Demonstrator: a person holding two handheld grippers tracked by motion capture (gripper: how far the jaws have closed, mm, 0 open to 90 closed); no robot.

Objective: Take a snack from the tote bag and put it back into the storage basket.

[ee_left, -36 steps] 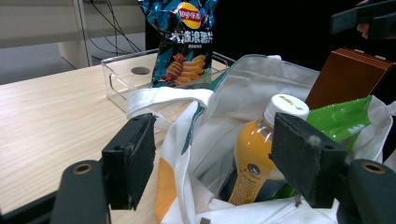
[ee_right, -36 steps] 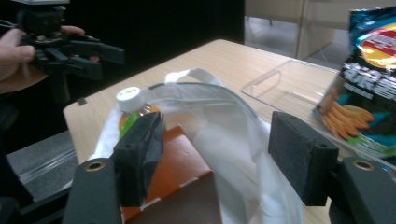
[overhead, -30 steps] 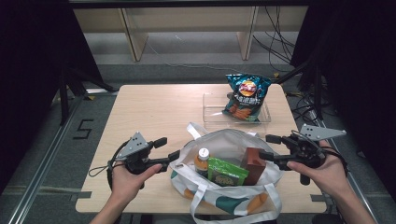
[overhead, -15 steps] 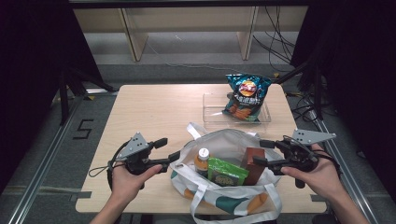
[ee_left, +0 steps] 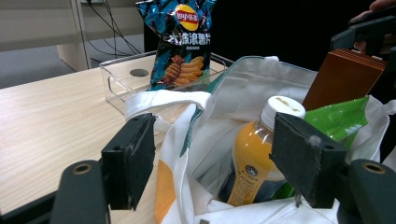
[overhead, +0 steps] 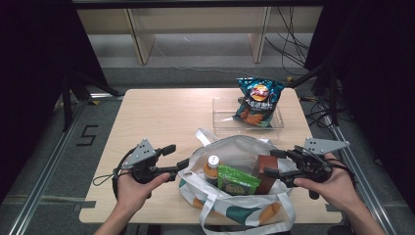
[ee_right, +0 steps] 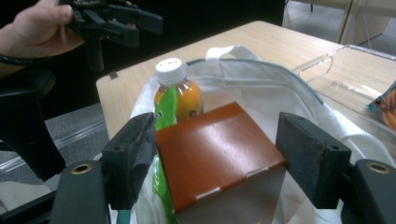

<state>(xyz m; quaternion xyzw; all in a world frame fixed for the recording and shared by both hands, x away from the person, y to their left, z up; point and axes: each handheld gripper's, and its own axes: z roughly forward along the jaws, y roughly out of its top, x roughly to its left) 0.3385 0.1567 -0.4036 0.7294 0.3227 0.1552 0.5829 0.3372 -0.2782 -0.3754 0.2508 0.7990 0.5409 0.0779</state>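
Brown box [ee_right: 219, 149] between spread right tongs [ee_right: 229, 158], bottle [ee_right: 180, 93] behind, left tongs [overhead: 177, 157] gaping at bag [overhead: 235, 147]

Blue foil chip bag [ee_left: 183, 44] in the clear plastic tray [ee_left: 122, 84]: red-yellow Lay's logo, white Chinese characters under it, unreadable. Grey floor [overhead: 63, 161]: black "5" marking [overhead: 87, 135].

Your brown box [ee_right: 217, 149] stands upright inside the white tote bag [overhead: 240, 149] at the table's six-o'clock edge, its glossy top tilted; orange bottle [ee_left: 259, 161] at its nine o'clock.
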